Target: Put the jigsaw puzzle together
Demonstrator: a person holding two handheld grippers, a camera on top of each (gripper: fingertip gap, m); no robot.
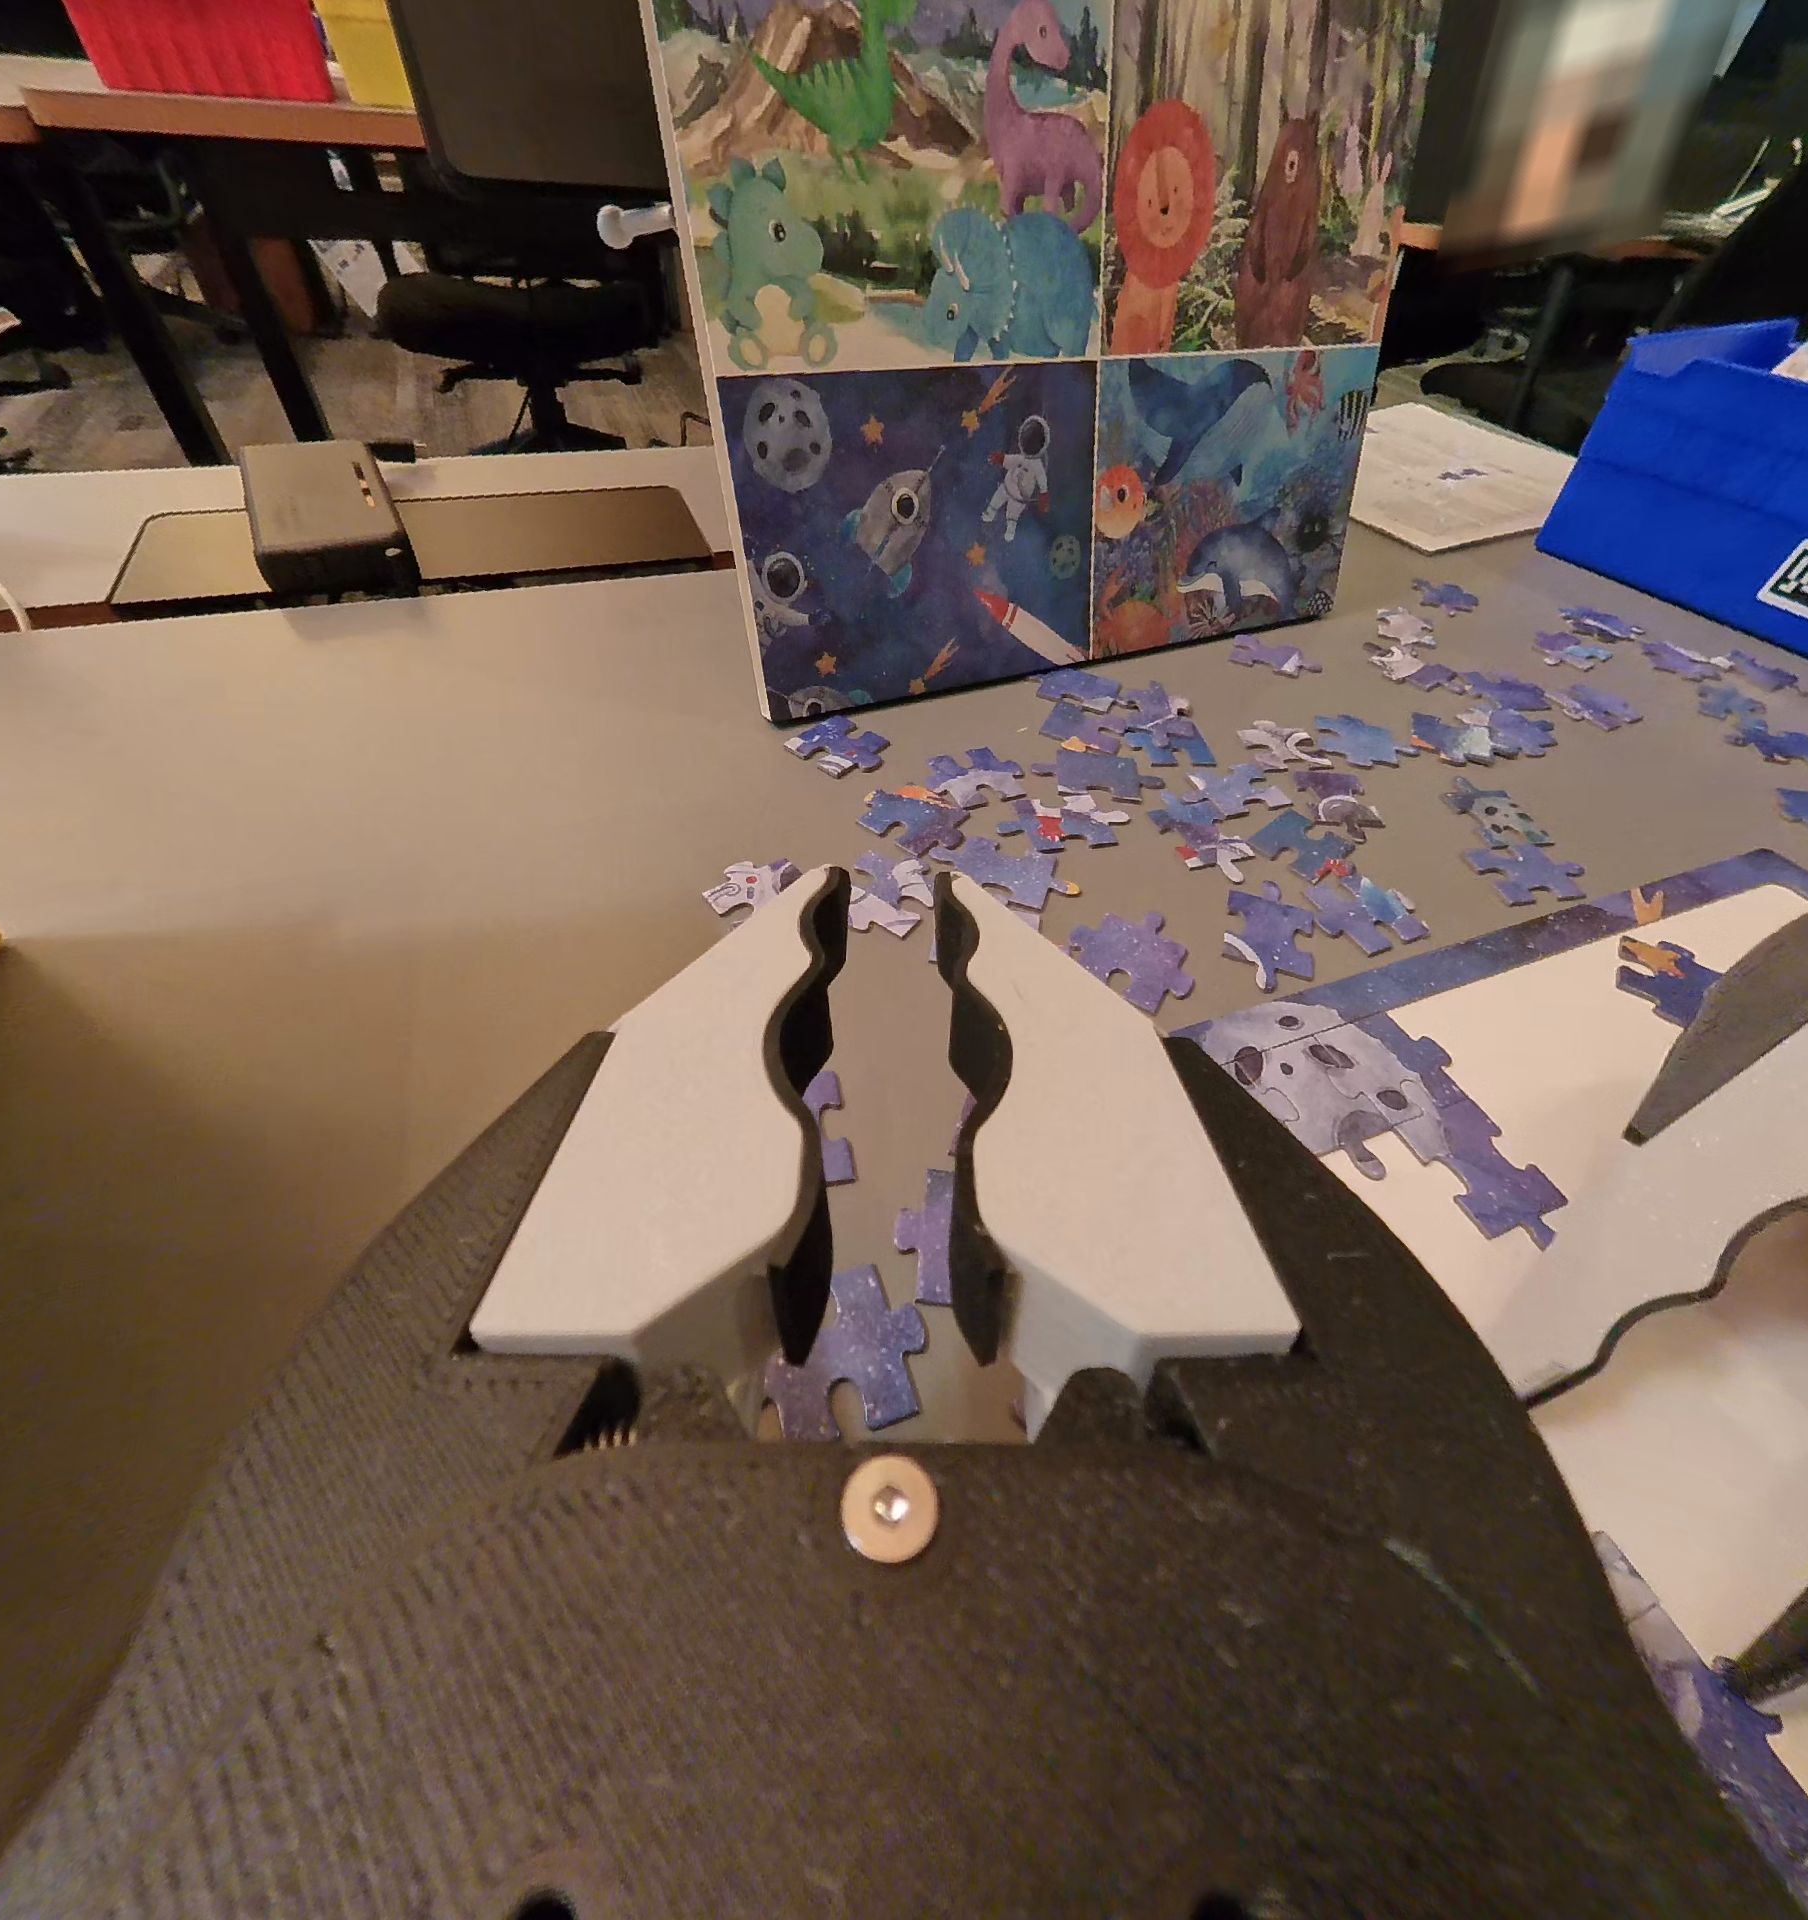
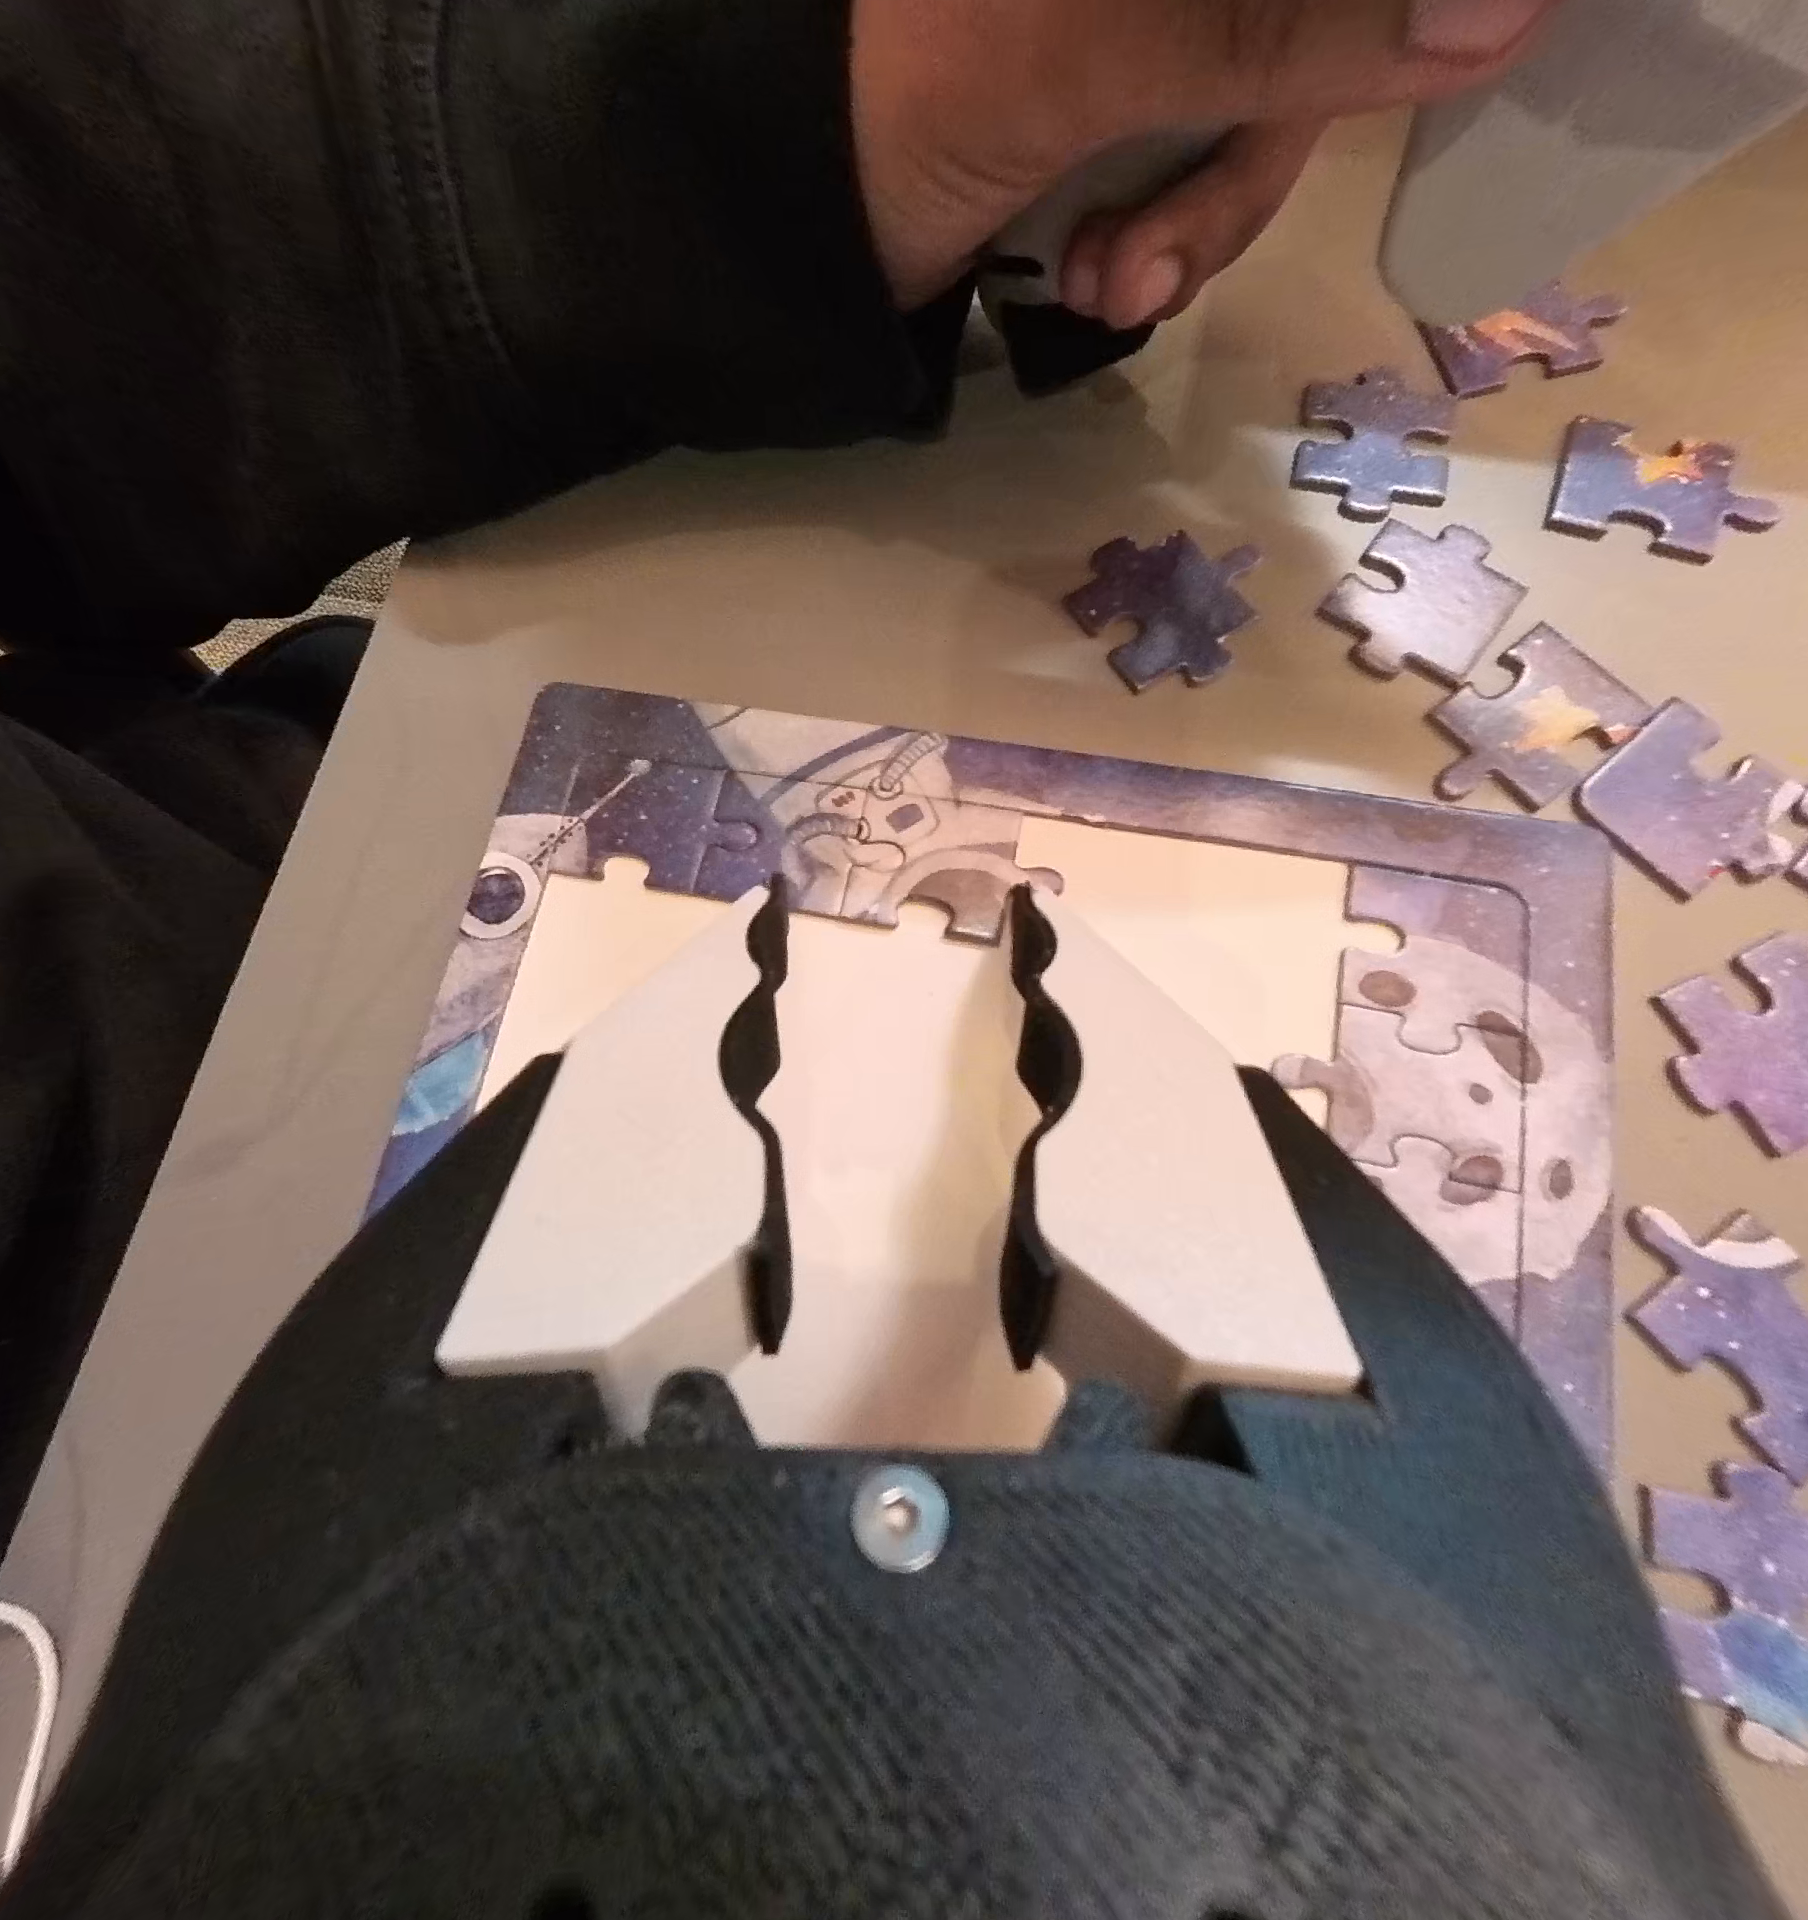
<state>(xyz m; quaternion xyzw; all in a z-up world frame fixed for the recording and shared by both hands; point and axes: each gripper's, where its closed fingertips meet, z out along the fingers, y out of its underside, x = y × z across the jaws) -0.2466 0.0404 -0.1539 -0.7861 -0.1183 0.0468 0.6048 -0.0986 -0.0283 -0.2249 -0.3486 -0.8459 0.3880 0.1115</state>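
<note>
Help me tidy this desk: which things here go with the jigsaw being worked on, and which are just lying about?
Jigsaw things: puzzle tray, loose pieces, picture box, left tongs and right tongs, both with nothing in them.

Lying about: blue bin, printed sheet, black device, office chair, white cable.

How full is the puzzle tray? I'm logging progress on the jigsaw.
Mostly empty. The puzzle tray shows a bare white base, with fitted pieces only along one edge and one corner; many loose pieces lie outside it.
</note>
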